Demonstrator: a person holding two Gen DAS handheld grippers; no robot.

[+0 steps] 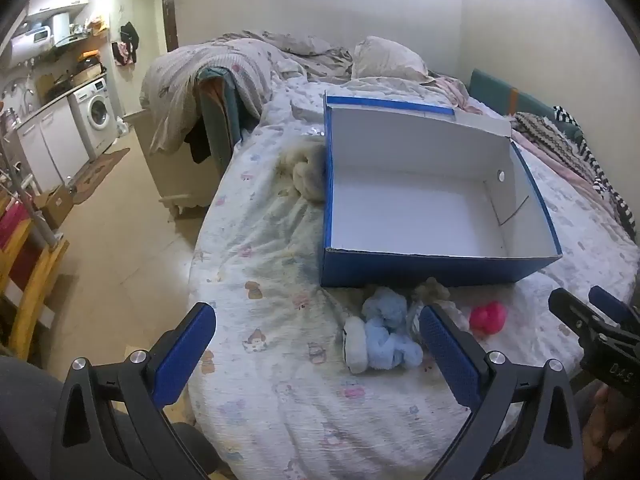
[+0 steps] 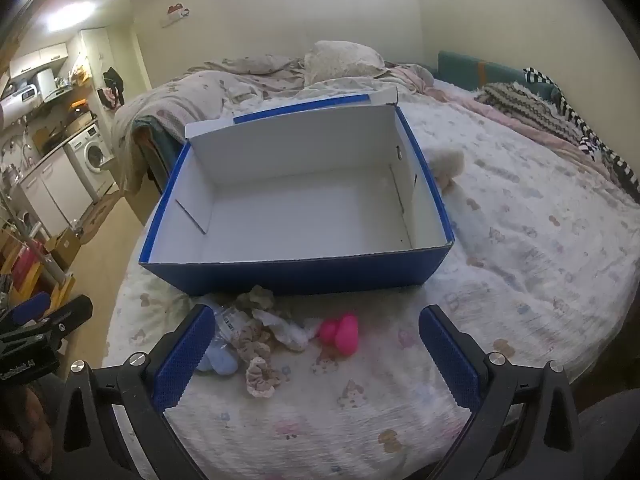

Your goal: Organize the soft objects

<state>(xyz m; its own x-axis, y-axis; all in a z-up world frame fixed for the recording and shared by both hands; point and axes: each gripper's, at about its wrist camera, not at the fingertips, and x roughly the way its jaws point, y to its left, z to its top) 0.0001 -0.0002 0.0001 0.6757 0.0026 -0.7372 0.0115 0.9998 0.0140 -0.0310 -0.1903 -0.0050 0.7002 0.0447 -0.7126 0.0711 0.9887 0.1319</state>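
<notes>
An open blue box (image 1: 436, 270) with a white, empty inside stands on the bed; it also shows in the right wrist view (image 2: 296, 278). In front of it lie a light blue fluffy item (image 1: 386, 330) (image 2: 220, 360), a white soft piece (image 1: 355, 346), beige scrunchies (image 2: 256, 344) (image 1: 432, 290) and a pink soft item (image 1: 488, 318) (image 2: 340, 332). A cream plush (image 1: 306, 174) (image 2: 448, 166) lies beside the box. My left gripper (image 1: 316, 344) is open and empty, short of the pile. My right gripper (image 2: 316, 346) is open and empty above the pile.
The bed (image 1: 280, 380) has a patterned white sheet, with rumpled blankets and a pillow (image 1: 384, 58) at the back. The floor and a washing machine (image 1: 94, 110) are to the left. Striped clothes (image 2: 560, 120) lie at the right.
</notes>
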